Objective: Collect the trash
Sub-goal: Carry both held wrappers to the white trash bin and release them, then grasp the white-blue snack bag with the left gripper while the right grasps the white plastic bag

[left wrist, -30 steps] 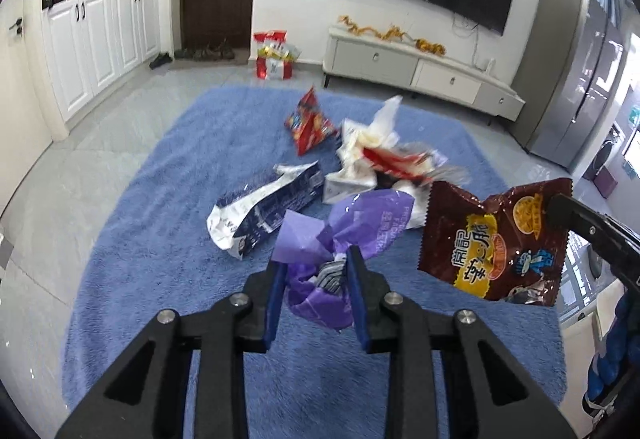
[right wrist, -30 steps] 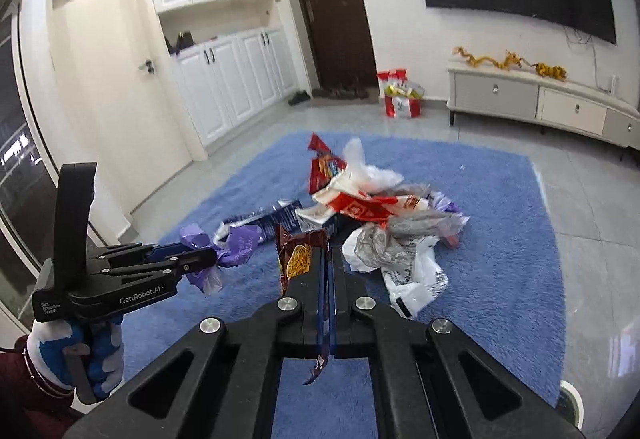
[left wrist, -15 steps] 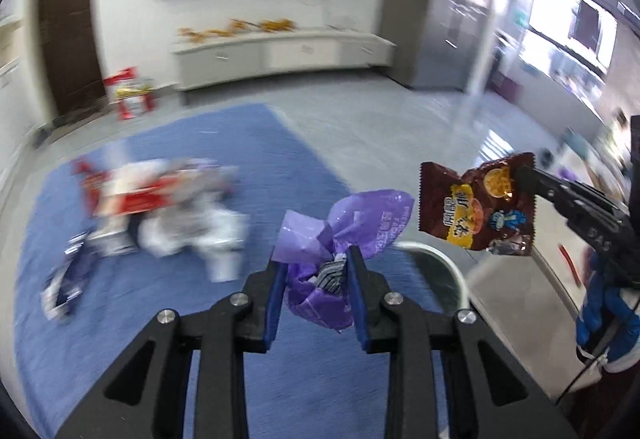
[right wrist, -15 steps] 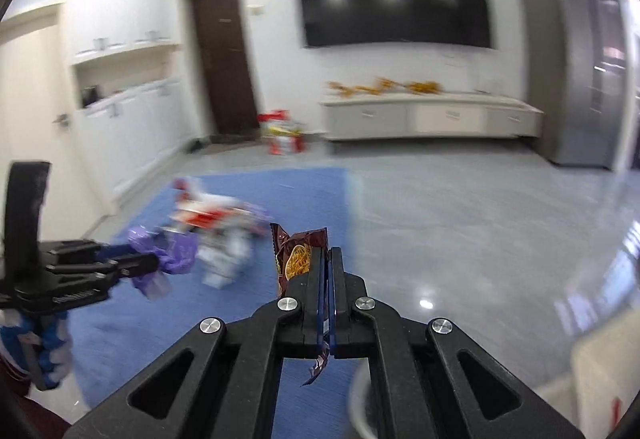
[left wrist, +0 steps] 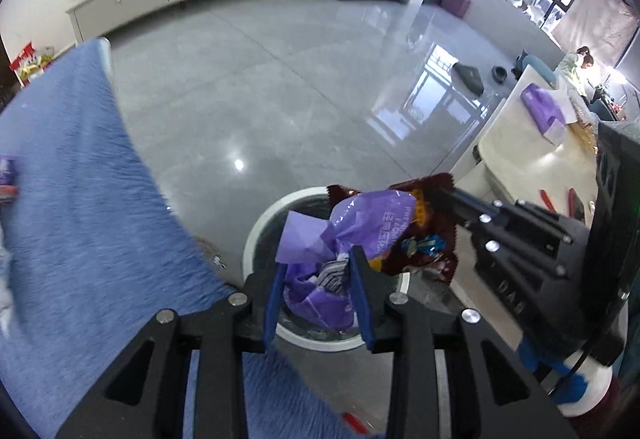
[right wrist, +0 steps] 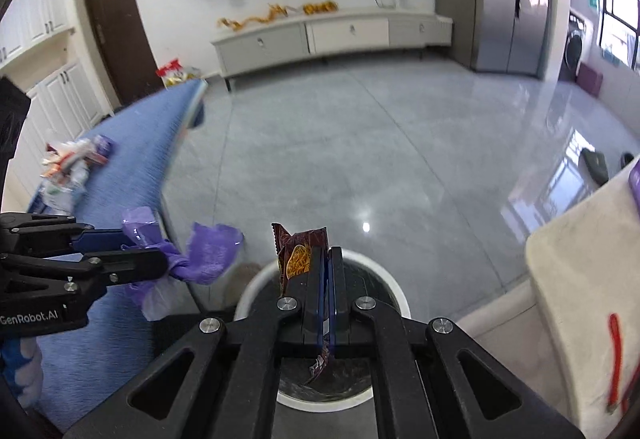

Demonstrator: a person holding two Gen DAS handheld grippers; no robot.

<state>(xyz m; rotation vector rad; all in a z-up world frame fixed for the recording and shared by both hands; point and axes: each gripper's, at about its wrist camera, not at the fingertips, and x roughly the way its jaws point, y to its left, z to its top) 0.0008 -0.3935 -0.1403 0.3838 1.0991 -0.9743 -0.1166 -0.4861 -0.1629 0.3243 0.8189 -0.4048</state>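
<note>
A: So, how much room is there by the bin (left wrist: 256, 235)?

B: Plenty. It stands on bare grey floor (left wrist: 280, 87), just off the rug's (left wrist: 80, 199) right edge, with a white table (right wrist: 580, 263) near its other side.

A: And the left claw (left wrist: 318, 295)?

B: Its jaws are opening, the blue pads still against a crumpled purple wrapper (left wrist: 360, 223) that hangs over the bin's mouth.

A: The right claw (right wrist: 329, 291)?

B: Pinched tight on a brown snack bag (right wrist: 300, 255), also above the bin.

A: Any writing?

B: "GenRobot.AI" on the left claw's body. The print on the purple wrapper is too small to make out.

A: Other trash?

B: A pile (right wrist: 68, 163) remains far off on the rug, by its left edge.
</note>
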